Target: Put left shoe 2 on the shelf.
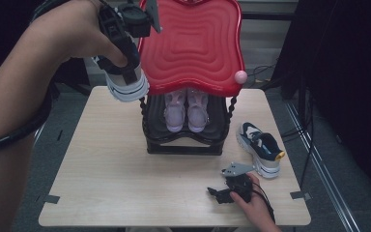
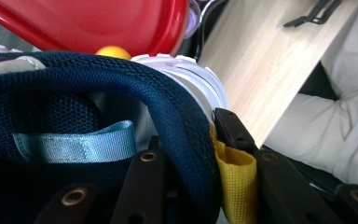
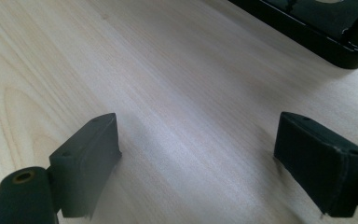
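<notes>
In the upper left of the high view the left tool (image 1: 125,48) is raised above the worktop (image 1: 116,179) with a navy and white sneaker (image 1: 125,82) hanging from it, sole towards the lower right, just beside the left edge of the red rack top (image 1: 193,43). The left gripper view shows how it is held: the black jaws are clamped on the sneaker's padded navy collar (image 2: 177,121) at the heel, one jaw inside the shoe and the other outside against the yellow heel loop (image 2: 235,182), so the jaws stand only as far apart as the collar is thick. A pale blue loop (image 2: 74,144) lies inside the shoe, and the red top fills the upper left of that view. In the lower right of the high view the right tool (image 1: 222,195) rests on the worktop in the person's hand. In the right gripper view its jaws stand wide apart over bare wood, holding nothing. The matching sneaker (image 1: 261,147) lies on the worktop at the right, near that tool, and a pink pair (image 1: 186,111) sits on the black rack shelf (image 1: 183,142) at centre.
</notes>
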`<state>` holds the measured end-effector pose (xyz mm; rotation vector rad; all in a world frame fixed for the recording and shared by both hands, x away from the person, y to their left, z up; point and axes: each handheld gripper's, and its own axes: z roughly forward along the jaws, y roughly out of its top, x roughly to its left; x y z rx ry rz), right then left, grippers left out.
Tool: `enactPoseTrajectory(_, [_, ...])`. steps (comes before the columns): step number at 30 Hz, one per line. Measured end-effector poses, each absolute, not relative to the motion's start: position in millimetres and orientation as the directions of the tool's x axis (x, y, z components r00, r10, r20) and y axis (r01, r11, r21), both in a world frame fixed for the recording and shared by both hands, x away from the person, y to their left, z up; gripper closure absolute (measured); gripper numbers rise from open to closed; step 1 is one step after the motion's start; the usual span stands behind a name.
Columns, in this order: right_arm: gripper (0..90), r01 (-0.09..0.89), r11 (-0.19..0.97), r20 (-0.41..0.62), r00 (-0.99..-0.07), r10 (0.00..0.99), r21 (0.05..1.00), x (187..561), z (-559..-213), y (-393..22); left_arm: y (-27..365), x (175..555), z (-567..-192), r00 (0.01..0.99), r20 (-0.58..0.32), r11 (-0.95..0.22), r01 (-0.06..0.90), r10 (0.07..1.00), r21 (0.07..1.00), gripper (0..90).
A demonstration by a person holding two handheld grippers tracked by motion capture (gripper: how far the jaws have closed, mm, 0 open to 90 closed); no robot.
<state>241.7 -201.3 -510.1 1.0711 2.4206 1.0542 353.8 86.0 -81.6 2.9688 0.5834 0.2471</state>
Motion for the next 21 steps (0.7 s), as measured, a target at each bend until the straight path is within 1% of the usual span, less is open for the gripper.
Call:
enactPoseTrajectory(6, [13.2, 0.522, 0.455, 0.029, -0.679, 0.734, 0.722, 241, -510, -201, 76, 356, -81, 0.911, 0.176, -0.925, 0.351, 0.374, 0.149, 73.8])
enactPoseTrajectory(12, [13.2, 0.522, 0.455, 0.029, -0.679, 0.733, 0.722, 241, -510, -201, 63, 357, -80, 0.918, 0.231, -0.945, 0.296, 0.321, 0.139, 73.9])
enactPoseTrajectory(16, [13.2, 0.522, 0.455, 0.027, -0.679, 0.734, 0.721, 241, -510, -201, 55, 358, -81, 0.919, 0.251, -0.951, 0.275, 0.304, 0.145, 73.8])
enactPoseTrajectory(21, [13.2, 0.522, 0.456, 0.027, -0.679, 0.734, 0.721, 241, -510, -201, 44, 359, -82, 0.926, 0.271, -0.964, 0.234, 0.261, 0.130, 73.8])
